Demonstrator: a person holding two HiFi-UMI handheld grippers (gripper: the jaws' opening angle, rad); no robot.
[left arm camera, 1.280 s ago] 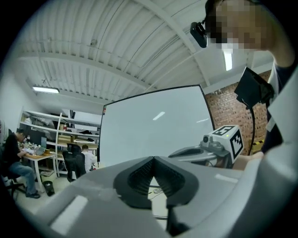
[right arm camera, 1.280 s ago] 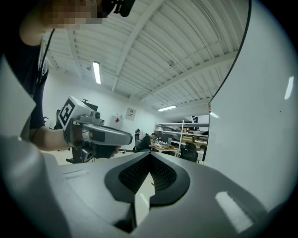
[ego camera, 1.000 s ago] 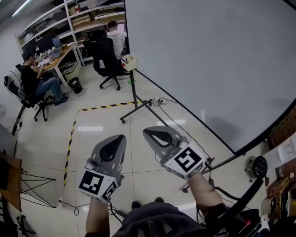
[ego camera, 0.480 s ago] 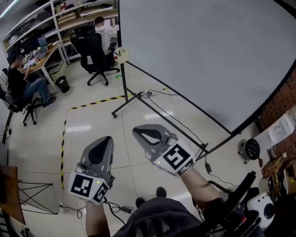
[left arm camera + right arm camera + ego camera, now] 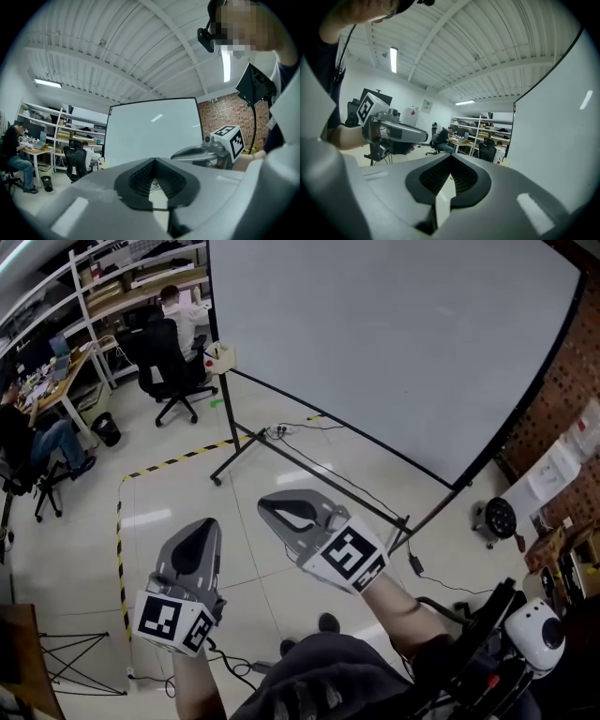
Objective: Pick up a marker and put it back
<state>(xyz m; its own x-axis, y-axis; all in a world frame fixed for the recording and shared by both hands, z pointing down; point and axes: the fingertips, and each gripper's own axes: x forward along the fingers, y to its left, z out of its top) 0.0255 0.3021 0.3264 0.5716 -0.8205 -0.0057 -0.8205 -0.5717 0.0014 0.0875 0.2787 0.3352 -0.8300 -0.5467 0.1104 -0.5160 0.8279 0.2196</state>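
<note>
Only black-and-white square codes show on our cubes; left gripper [image 5: 205,524] points to 12 o'clock, right gripper [image 5: 269,503] to 10 o'clock, both with jaws closed and empty.

Markers [image 5: 216,350], tiny, in small box [image 5: 224,360] beside whiteboard [image 5: 375,334] corner

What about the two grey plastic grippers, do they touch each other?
Apart. The head view shows a strip of pale floor between the left gripper and the right gripper, so a plain gap separates them.

The floor [image 5: 80,521] is glossy tile, the whiteboard [image 5: 375,343] smooth and matt, the wall [image 5: 220,115] rough brick.
</note>
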